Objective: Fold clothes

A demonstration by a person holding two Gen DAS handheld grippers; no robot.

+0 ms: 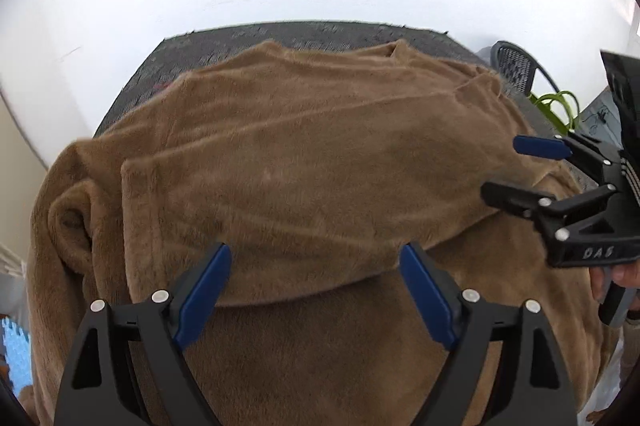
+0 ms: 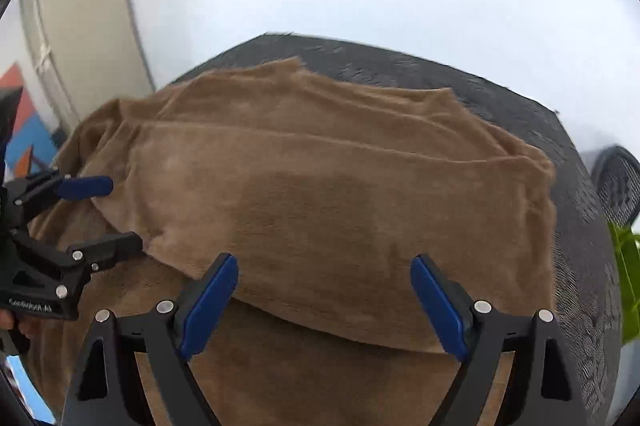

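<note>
Hovering wide open over the brown fleece garment (image 1: 320, 154), left gripper (image 1: 316, 290) and "DAS"-marked right gripper (image 2: 324, 302) grip nothing.

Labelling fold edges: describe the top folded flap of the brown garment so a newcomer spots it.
Start at the dark grey table, mostly covered by the brown fleece garment. The folded flap is the upper layer across its middle, in front of both open grippers. Its rounded near edge casts a shadow line on the flat layer beneath.
</note>
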